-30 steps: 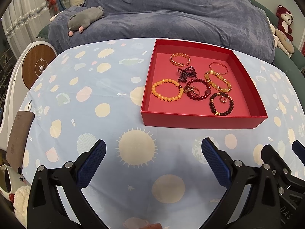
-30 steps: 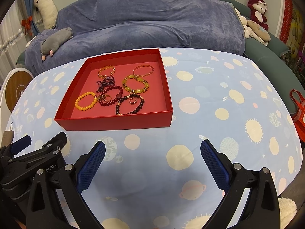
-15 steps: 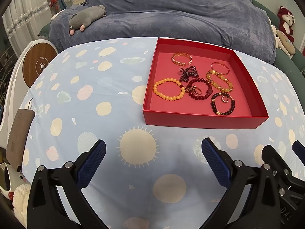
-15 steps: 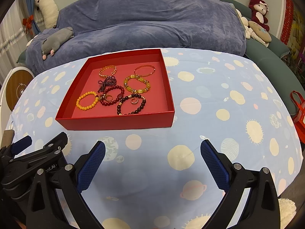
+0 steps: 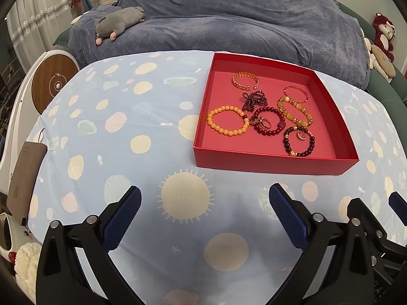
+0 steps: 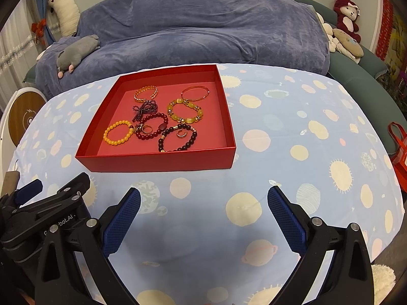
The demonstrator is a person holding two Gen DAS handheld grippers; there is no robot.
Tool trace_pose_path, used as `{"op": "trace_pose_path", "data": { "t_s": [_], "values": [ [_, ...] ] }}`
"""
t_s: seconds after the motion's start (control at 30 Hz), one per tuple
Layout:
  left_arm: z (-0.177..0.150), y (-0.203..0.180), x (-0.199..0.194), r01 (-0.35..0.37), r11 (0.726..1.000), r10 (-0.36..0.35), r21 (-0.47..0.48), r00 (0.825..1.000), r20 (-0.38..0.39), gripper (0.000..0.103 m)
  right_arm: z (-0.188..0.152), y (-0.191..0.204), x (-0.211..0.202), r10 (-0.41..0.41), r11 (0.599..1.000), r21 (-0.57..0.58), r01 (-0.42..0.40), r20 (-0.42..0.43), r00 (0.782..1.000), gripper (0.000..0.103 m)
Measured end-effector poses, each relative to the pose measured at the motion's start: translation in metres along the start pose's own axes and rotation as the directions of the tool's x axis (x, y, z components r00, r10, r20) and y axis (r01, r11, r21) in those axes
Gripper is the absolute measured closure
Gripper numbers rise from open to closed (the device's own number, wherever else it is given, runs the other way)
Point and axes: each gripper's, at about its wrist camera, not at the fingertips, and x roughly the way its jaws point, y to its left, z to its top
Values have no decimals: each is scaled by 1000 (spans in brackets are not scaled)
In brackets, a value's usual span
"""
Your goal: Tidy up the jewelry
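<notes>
Both your tools, left tool (image 5: 204,218) and right tool (image 6: 203,218), are spread wide with nothing in them, hovering over the tabletop (image 6: 292,132). The bracelets and rings sit in the red box (image 6: 157,161) just ahead.

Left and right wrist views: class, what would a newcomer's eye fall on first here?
The red tray on the planet-print tablecloth stands out, with beaded bracelets inside, such as the orange bracelet near its left wall. In the foreground, both open grippers, left gripper and right gripper, hover short of the tray, holding nothing.
</notes>
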Motion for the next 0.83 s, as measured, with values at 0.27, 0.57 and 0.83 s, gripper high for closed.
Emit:
{"op": "trace_pose_path", "data": {
  "t_s": [0.27, 0.57, 0.83],
  "values": [
    [0, 0, 0, -2, 1000, 2, 1, 1000, 1, 7, 0, 0, 0, 1, 1000, 2, -1, -2, 1000, 7],
    [2, 0, 0, 2, 1000, -2, 4, 1000, 1, 7, 0, 0, 0, 1, 1000, 0, -1, 1, 1000, 7],
    [6, -1, 0, -1, 1000, 1, 4, 1000, 6, 7, 2, 1, -1, -5, 1000, -7, 5, 7, 1000, 7]
  ]
}}
